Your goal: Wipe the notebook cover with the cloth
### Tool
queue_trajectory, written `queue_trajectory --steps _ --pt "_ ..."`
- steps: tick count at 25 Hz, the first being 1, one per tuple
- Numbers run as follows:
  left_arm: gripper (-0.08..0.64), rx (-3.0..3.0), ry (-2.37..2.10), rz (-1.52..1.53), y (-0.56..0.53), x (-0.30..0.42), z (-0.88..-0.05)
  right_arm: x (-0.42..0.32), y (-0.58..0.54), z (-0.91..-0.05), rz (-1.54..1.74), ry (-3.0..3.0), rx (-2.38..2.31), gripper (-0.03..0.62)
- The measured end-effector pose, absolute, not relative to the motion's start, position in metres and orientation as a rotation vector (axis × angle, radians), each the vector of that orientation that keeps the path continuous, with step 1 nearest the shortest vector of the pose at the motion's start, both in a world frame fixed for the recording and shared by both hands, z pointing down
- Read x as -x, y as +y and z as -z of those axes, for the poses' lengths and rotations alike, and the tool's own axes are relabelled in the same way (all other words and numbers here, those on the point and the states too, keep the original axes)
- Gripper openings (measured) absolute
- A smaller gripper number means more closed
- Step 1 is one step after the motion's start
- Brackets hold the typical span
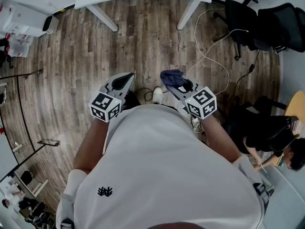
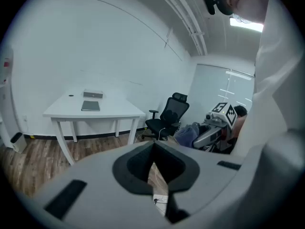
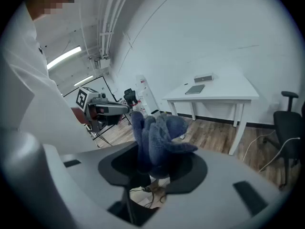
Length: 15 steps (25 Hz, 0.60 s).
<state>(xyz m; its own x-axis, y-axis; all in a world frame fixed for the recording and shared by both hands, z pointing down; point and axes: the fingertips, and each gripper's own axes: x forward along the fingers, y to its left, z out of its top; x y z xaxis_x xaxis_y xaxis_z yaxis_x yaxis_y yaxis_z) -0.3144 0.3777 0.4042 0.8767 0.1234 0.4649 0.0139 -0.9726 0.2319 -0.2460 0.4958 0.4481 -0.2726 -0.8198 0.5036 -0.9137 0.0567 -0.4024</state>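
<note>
Right gripper point(image 1: 170, 82) pinches the cloth point(image 3: 159, 135), left gripper point(image 1: 128, 78) pressed together, empty; reach the bench point(image 2: 112, 112), then spread cloth flat across the notebook point(image 2: 90, 106).

Left tool point(image 1: 129, 77), jaws together, beside right tool point(image 1: 174, 86), tight on the cloth point(image 1: 172, 76), both before the torso.

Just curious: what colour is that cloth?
Dark blue; the cloth shows best in the right gripper view.

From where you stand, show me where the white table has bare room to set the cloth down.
Bare: the table end right of the notebook, and the front corner left of it. Crowded: the middle, where the notebook lies close to a grey item. The cloth is held in the right gripper.
</note>
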Motion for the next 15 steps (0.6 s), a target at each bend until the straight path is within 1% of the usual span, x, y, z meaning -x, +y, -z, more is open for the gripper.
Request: queue_trajectory --steps 7,15 --pt "0.006 -2.817 0.102 -0.728 0.381 0.287 -0.406 0.219 0.498 -0.452 -1.035 -2.173 -1.794 0.155" --pt "0.006 -2.800 0.151 -0.703 0.350 0.242 -0.429 0.185 0.468 -0.467 -1.078 -2.144 -1.794 0.155"
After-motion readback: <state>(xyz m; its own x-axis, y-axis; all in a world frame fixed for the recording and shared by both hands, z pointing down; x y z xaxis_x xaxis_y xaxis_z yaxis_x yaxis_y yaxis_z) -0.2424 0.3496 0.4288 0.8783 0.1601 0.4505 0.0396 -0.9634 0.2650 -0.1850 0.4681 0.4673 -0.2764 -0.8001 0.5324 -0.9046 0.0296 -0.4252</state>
